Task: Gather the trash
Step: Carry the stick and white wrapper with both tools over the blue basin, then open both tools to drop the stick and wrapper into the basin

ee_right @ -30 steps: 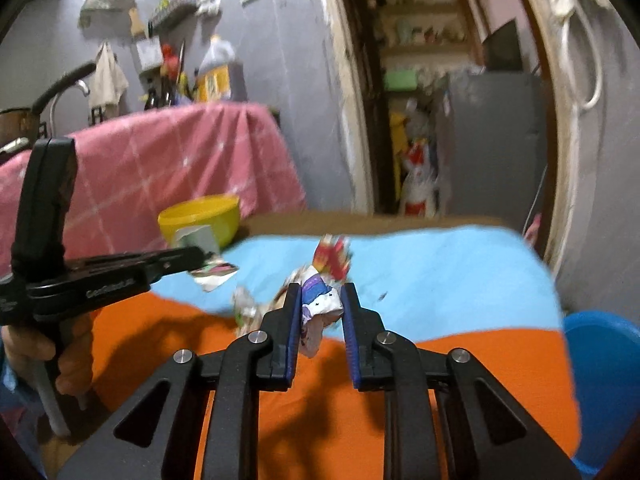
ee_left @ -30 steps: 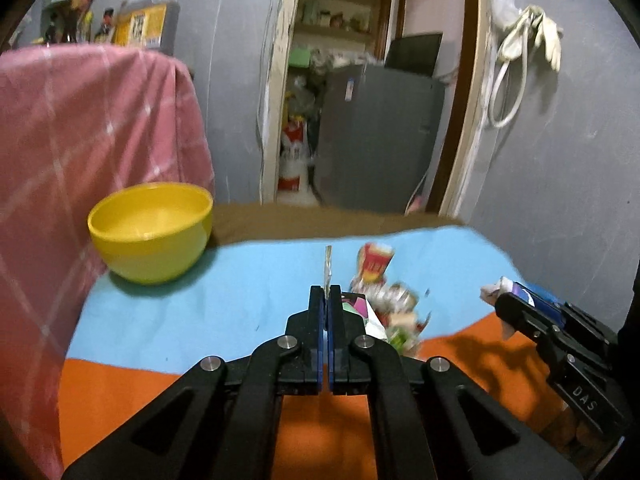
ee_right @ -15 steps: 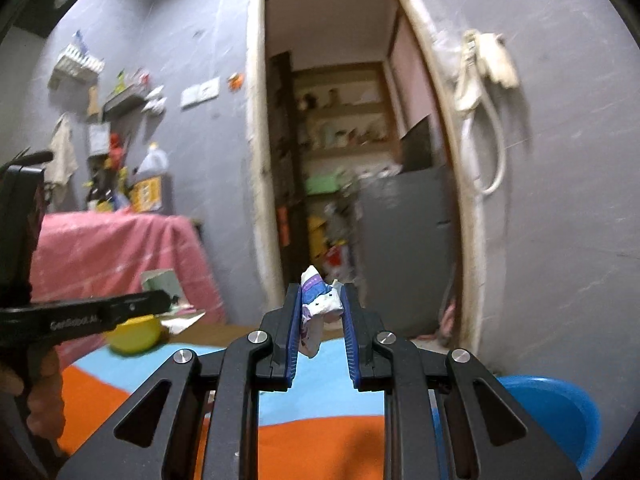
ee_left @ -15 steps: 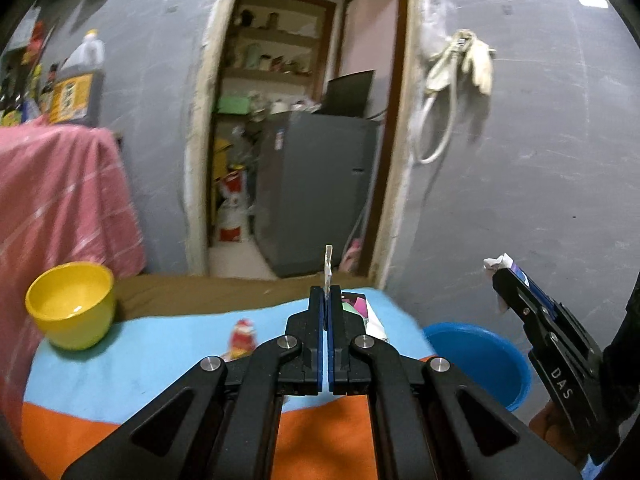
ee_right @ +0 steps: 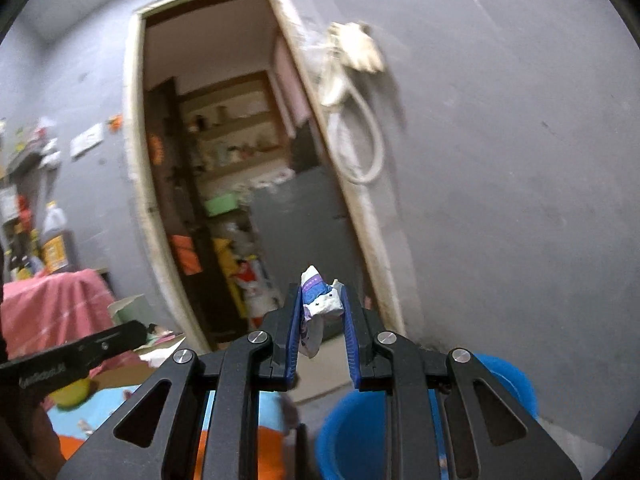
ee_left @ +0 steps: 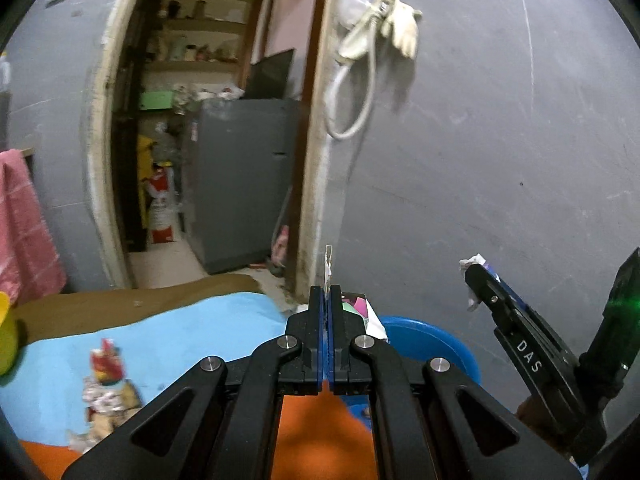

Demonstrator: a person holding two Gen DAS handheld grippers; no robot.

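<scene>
Tongs (ee_right: 320,316) pinching wrapper (ee_right: 318,304), blue bucket (ee_right: 352,436) rim below

Grey fridge (ee_left: 240,184) (doorway) — hanging glove (ee_left: 404,28)

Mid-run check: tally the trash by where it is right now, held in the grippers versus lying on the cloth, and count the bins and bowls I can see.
Trash held: 2, flat wrapper in left gripper, crumpled wrapper in right gripper
Trash on cloth: 1 blurred heap of wrappers, pieces uncountable
Blue bins: 1
Yellow bowls: 1
Total: 5
</scene>
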